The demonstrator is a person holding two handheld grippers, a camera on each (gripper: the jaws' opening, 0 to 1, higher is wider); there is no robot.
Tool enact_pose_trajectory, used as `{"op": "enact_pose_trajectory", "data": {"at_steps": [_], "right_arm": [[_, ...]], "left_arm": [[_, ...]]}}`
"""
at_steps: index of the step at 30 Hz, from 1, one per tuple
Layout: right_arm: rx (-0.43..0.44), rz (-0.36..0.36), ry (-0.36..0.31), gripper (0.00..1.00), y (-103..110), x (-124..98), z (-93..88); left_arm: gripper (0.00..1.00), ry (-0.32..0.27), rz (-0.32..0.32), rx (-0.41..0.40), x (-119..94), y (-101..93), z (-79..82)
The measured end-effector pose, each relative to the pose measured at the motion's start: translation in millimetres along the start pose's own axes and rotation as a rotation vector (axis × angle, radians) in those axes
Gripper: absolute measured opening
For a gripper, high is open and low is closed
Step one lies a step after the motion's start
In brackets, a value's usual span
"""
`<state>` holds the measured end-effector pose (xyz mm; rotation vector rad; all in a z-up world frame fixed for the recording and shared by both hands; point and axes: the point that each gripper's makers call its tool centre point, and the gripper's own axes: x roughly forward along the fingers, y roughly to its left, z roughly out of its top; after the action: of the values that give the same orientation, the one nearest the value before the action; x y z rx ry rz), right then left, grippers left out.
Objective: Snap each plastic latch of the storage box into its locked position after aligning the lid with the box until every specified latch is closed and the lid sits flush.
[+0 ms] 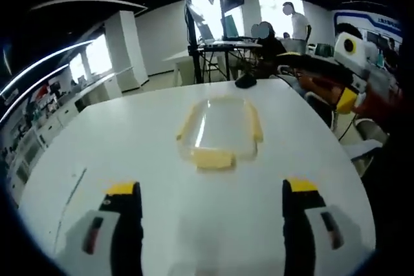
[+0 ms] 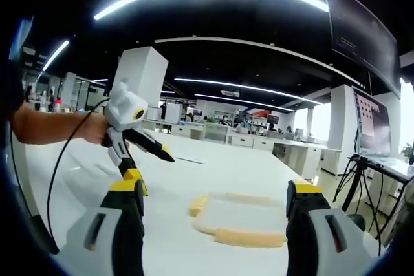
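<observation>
A clear storage box (image 1: 218, 130) lies flat in the middle of the white table (image 1: 129, 140), its lid on and yellow latches along three sides; the near latch (image 1: 213, 158) faces me. My left gripper (image 1: 213, 193) hovers short of it, jaws wide apart and empty. My right gripper (image 1: 337, 92) reaches in from the right, above the table edge. In the right gripper view the box (image 2: 236, 219) sits just beyond my open, empty right gripper (image 2: 217, 195), and a hand holds the left gripper (image 2: 150, 161) off to the left above the table.
A dark small object (image 1: 246, 81) rests at the table's far edge. Behind it stand a black stand with screens (image 1: 193, 37) and seated people. A monitor on a tripod (image 2: 370, 127) is at the right. Cabinets (image 1: 52, 121) line the left wall.
</observation>
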<state>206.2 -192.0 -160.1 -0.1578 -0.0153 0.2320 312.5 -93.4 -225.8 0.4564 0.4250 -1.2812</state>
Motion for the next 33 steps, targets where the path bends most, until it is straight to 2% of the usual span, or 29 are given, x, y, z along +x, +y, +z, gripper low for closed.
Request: {"op": "enact_pose_trajectory", "data": {"at_steps": [10,18,25,33], "right_arm": [[-0.001,0.011,0.003,0.92,3,2,-1.3],[-0.015,0.014,0.003,0.92,5,3,0.4],[-0.010,0.013,0.018,0.92,6,4,-6.6],[-0.018,0.017,0.018,0.92,7,5,-4.9]], "left_arm": [[0.84,0.007,-0.028,0.008,20,1.2,6.3],[0.83,0.037,-0.050,0.000,38,3.1,2.0],[0.77,0.052,-0.066,0.023,47,1.3,3.4],[0.75,0.104,-0.084,0.045,57,0.8,-2.0]]}}
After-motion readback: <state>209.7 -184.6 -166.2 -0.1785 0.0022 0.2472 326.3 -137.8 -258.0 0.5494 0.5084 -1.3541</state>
